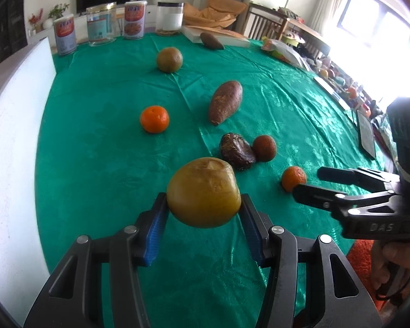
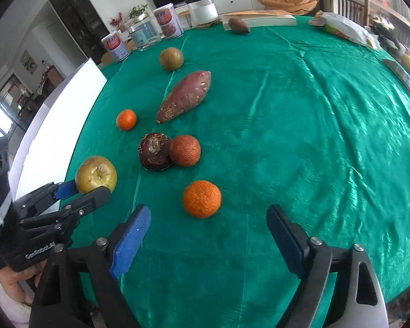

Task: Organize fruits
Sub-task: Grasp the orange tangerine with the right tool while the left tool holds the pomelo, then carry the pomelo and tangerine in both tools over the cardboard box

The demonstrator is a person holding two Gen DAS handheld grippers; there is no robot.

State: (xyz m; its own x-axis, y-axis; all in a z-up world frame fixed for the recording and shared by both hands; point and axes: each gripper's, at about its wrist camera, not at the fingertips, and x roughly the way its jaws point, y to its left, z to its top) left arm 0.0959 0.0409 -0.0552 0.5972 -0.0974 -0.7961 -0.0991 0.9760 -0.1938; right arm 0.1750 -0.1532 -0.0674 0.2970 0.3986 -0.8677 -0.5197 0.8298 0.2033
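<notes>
My left gripper point(image 1: 203, 205) is shut on a yellow-green apple point(image 1: 203, 191), held just above the green tablecloth point(image 1: 109, 180); the right wrist view shows that apple point(image 2: 95, 175) in the left gripper point(image 2: 87, 188). My right gripper point(image 2: 208, 211) is open, its blue pads point(image 2: 134, 235) wide on either side of a small orange point(image 2: 201, 199) without touching it. From the left wrist view, the right gripper point(image 1: 311, 181) reaches that orange point(image 1: 293, 179). Beyond lie a dark brown fruit point(image 2: 154, 151), a rough reddish fruit point(image 2: 184, 150), a tangerine point(image 2: 126, 119) and a sweet potato point(image 2: 184, 97).
A greenish round fruit point(image 2: 171, 59) and a small brown one point(image 2: 239, 25) lie farther back. Cans point(image 1: 134, 20) and jars point(image 1: 101, 26) line the far edge beside a book point(image 2: 259, 17). A white board point(image 1: 13, 136) stands along the left edge. A plastic bag point(image 2: 344, 28) lies far right.
</notes>
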